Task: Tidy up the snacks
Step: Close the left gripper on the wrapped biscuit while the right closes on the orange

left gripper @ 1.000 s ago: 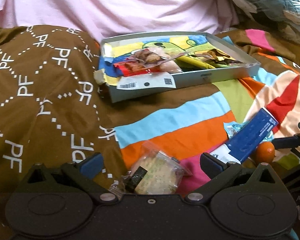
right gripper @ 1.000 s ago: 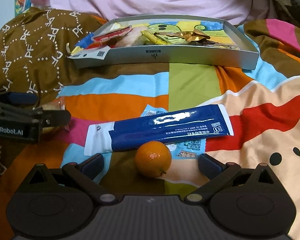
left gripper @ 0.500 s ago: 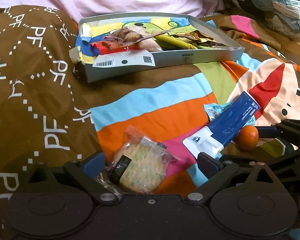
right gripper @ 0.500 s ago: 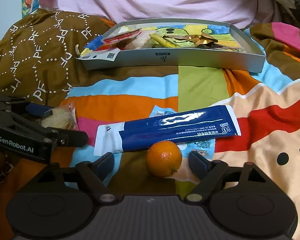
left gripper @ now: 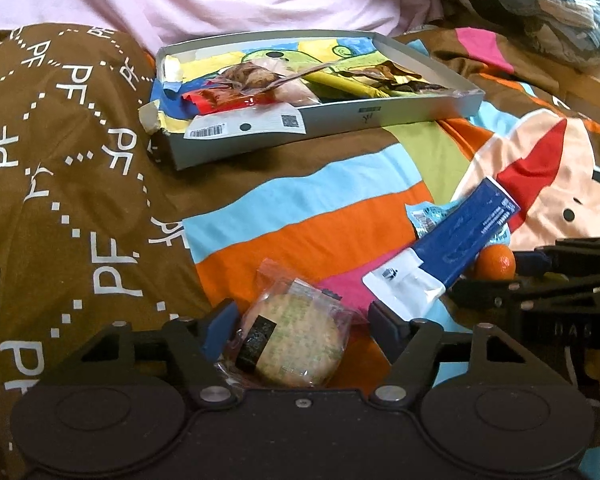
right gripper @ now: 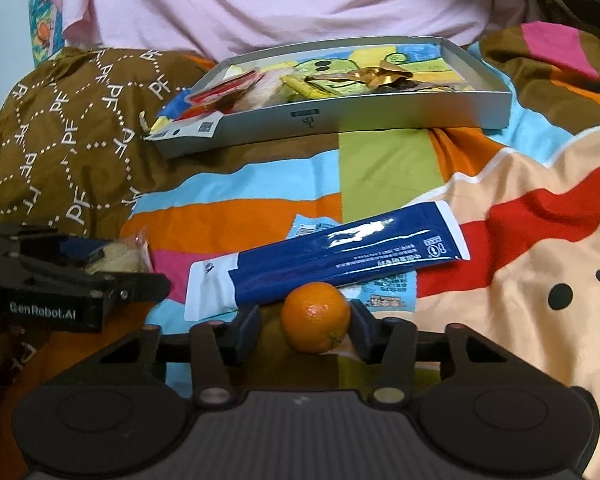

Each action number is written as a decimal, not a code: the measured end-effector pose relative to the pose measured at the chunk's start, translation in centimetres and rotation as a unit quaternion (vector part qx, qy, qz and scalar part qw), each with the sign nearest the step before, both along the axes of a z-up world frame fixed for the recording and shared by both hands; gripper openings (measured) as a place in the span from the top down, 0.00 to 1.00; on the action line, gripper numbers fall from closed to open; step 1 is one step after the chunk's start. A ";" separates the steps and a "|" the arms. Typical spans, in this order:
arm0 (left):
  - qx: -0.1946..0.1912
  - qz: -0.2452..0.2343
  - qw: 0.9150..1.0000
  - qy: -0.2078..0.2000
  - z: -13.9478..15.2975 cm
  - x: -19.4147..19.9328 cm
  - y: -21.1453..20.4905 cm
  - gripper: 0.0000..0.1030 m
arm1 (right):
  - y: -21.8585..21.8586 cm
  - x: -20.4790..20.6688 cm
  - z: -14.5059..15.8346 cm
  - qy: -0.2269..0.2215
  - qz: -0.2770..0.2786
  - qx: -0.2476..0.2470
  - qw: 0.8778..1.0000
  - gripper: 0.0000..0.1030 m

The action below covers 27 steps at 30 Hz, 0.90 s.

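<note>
A round cracker in a clear wrapper (left gripper: pixel 296 344) lies on the striped bedcover between the fingers of my left gripper (left gripper: pixel 304 328). Its jaws are closing, and a gap still shows at the right pad. A small orange (right gripper: pixel 315 317) sits between the fingers of my right gripper (right gripper: pixel 305 332). Those jaws are closing too, with a gap at the left pad. A long blue-and-white packet (right gripper: pixel 340 264) lies just beyond the orange. Further back, a shallow grey box (right gripper: pixel 380 114) holds several snack wrappers.
A person in a pink shirt (right gripper: pixel 300 4) sits behind the box. Brown quilt with white letters (left gripper: pixel 60 200) covers the left side. A small light-blue sachet (left gripper: pixel 428 218) lies under the blue packet. Crumpled plastic bags (left gripper: pixel 548 4) lie at the far right.
Both grippers' jaws have narrowed, the left around the wrapped cracker and the right around the orange. The cracker and the orange have stayed where they were.
</note>
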<state>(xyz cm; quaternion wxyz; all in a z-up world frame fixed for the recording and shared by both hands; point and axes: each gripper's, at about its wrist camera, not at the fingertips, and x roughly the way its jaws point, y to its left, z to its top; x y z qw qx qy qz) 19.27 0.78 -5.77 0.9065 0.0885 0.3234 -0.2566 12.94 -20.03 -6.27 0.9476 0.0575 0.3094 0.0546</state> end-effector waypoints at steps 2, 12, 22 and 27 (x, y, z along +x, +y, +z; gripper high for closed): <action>0.008 -0.002 1.000 -0.001 0.0 -0.3 -0.2 0.32 | -0.1 -0.1 0.0 0.001 -0.002 0.003 1.000 0.60; 0.022 0.016 0.999 0.030 0.2 -3.7 -1.1 0.40 | -0.2 -1.0 0.3 0.010 0.022 0.014 1.000 0.63; 0.006 0.013 0.996 0.089 0.8 -5.7 -1.6 0.39 | 0.4 -3.3 1.5 0.013 0.051 -0.005 0.999 0.63; 0.026 0.007 0.996 0.079 0.8 -6.6 -2.4 0.37 | 0.1 -4.0 2.1 0.012 0.048 -0.003 0.999 0.63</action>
